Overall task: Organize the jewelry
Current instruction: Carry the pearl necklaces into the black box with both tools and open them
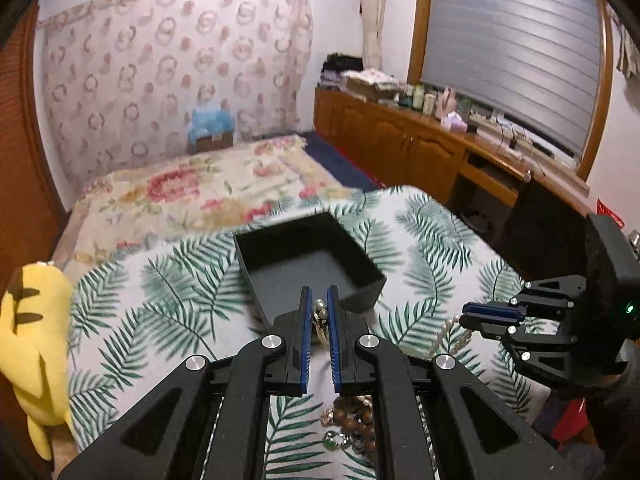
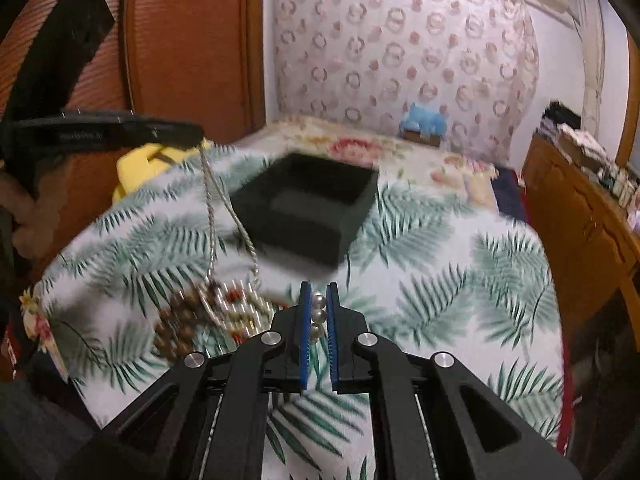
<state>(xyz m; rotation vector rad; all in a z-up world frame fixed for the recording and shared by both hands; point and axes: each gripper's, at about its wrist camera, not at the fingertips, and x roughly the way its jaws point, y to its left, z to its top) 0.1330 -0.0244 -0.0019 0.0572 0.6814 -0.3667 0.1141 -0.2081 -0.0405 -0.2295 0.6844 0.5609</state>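
Note:
An open black box (image 1: 308, 258) sits on a leaf-print cloth (image 1: 160, 300); it also shows in the right wrist view (image 2: 308, 208). My left gripper (image 1: 319, 312) is shut on a silver chain necklace (image 1: 320, 318) just in front of the box. In the right wrist view the chain (image 2: 210, 208) hangs from the left gripper (image 2: 192, 136) down to a jewelry pile (image 2: 200, 312). My right gripper (image 2: 319, 308) is shut on a pearl strand (image 2: 318, 314). In the left wrist view the right gripper (image 1: 466, 314) holds the pearls (image 1: 448, 334) at the right.
More jewelry, brown beads and rings (image 1: 352, 428), lies under my left gripper. A yellow plush toy (image 1: 32, 340) sits at the cloth's left edge. A floral bed (image 1: 192, 188) lies behind. A wooden cabinet (image 1: 420, 144) runs along the right wall.

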